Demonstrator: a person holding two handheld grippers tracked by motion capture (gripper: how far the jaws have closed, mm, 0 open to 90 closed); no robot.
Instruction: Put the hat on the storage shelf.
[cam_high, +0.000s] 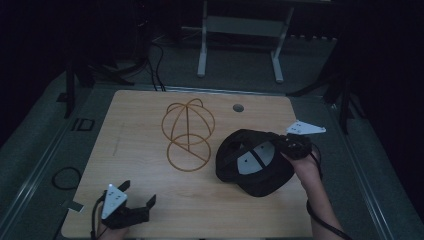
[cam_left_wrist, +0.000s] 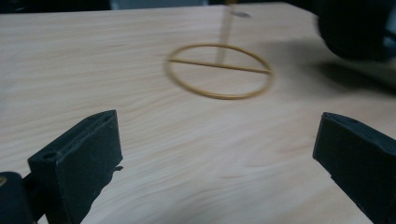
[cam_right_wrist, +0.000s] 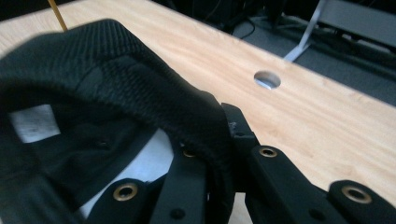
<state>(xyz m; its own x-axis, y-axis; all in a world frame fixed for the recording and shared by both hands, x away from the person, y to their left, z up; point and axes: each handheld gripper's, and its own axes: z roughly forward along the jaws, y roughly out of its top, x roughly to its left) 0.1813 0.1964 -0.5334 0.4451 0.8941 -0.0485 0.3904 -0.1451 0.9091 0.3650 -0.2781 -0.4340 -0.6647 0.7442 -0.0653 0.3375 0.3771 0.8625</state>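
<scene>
While the black cap (cam_high: 255, 162) lies upside down on the right half of the wooden table (cam_high: 140, 150), its opening and pale inner labels face up at you, and your right gripper (cam_high: 285, 145) has its rim pinched between the jaws. In the right gripper view the knit band of the cap (cam_right_wrist: 140, 98) runs straight between the two black jaws, one inside the crown and one outside, clamped hard on the fabric. From that view you cannot tell whether the cap is lifted clear of the table or resting on it.

Just to the left of the cap stands the gold wire stand (cam_high: 188, 134), a dome of thin hoops over a flat ring with a bar across it. It is near the cap but apart from it. The left gripper view looks along the tabletop at that ring (cam_left_wrist: 219, 71), with the dark cap blurred at the upper right.

Your left gripper (cam_high: 137, 197) sits at the near left corner of the table, well apart from both things, its jaws spread wide with nothing between them. A round hole (cam_high: 238, 108) shows in the table behind the stand.
</scene>
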